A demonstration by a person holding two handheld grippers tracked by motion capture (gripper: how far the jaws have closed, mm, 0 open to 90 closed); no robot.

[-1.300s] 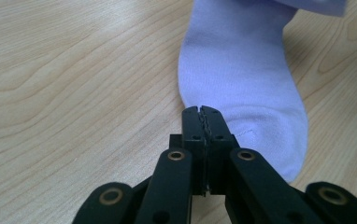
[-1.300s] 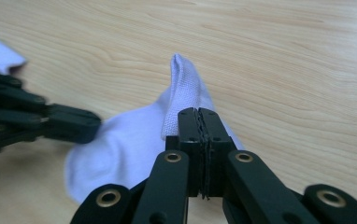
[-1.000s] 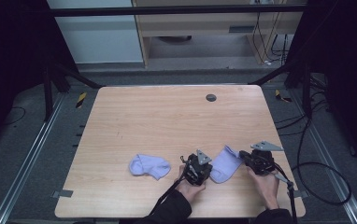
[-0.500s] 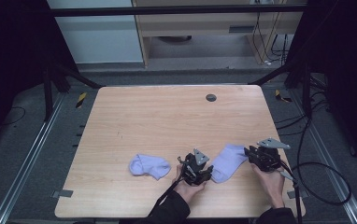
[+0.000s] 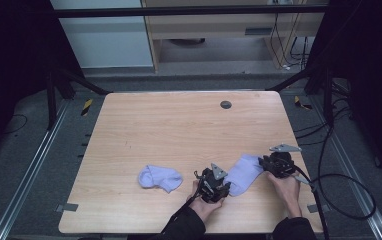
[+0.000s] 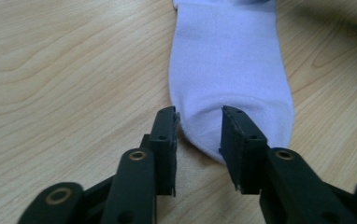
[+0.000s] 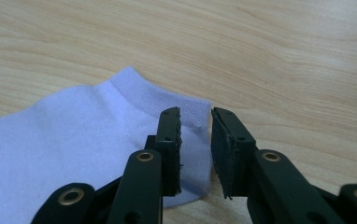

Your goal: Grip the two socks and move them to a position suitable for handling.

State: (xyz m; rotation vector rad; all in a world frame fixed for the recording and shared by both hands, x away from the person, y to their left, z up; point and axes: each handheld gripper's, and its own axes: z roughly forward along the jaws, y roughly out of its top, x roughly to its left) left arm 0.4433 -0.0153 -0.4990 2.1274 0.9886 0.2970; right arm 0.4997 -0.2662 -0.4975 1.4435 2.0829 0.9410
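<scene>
Between my two grippers a pale lilac sock (image 5: 243, 172) lies flat on the wooden table (image 5: 179, 130); my left gripper (image 6: 199, 126) gapes slightly around its toe, my right gripper (image 7: 195, 128) slightly parted at its cuff, neither clamped

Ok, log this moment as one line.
left tongs: open at flat sock toe | right tongs: open at its cuff | second sock: crumpled, apart to the left | table
</scene>
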